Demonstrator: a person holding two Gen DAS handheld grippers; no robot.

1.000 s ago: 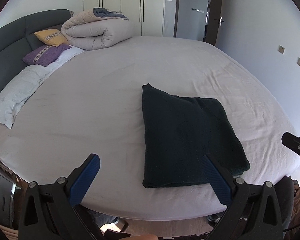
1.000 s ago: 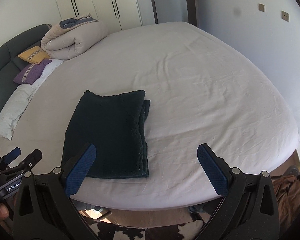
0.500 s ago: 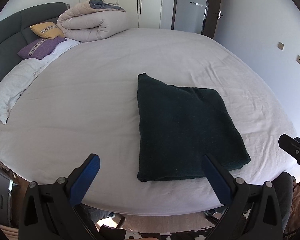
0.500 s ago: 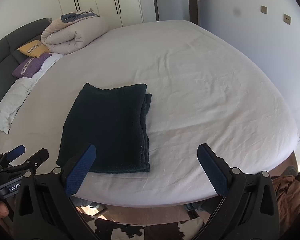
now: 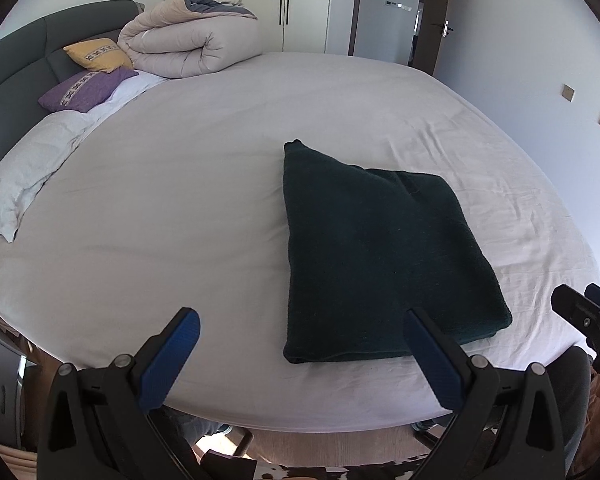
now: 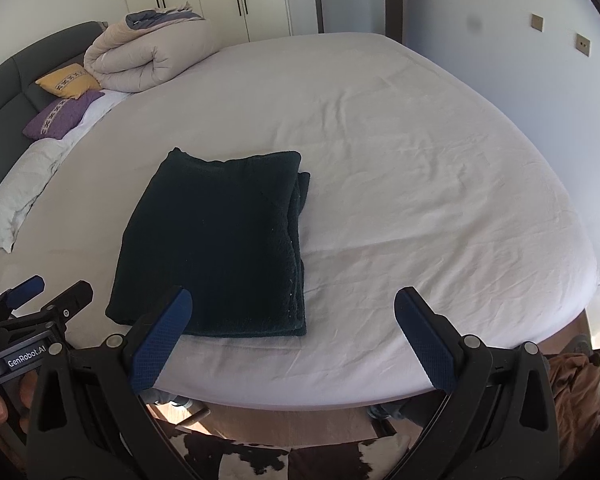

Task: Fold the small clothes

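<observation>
A dark green garment lies folded into a thick rectangle on the white bed sheet, near the bed's front edge. It also shows in the right wrist view, with its stacked layer edges on the right side. My left gripper is open and empty, held off the front edge of the bed, just short of the garment's near left corner. My right gripper is open and empty, held off the front edge to the right of the garment. Neither touches the cloth.
A rolled beige duvet, a yellow cushion, a purple cushion and a white pillow lie by the grey headboard at the far left. Wardrobe doors and a door stand behind. A cowhide rug lies below.
Both grippers have shifted slightly toward the bed, so the garment looks a bit nearer. The garment itself has not moved. Both grippers stay open.
</observation>
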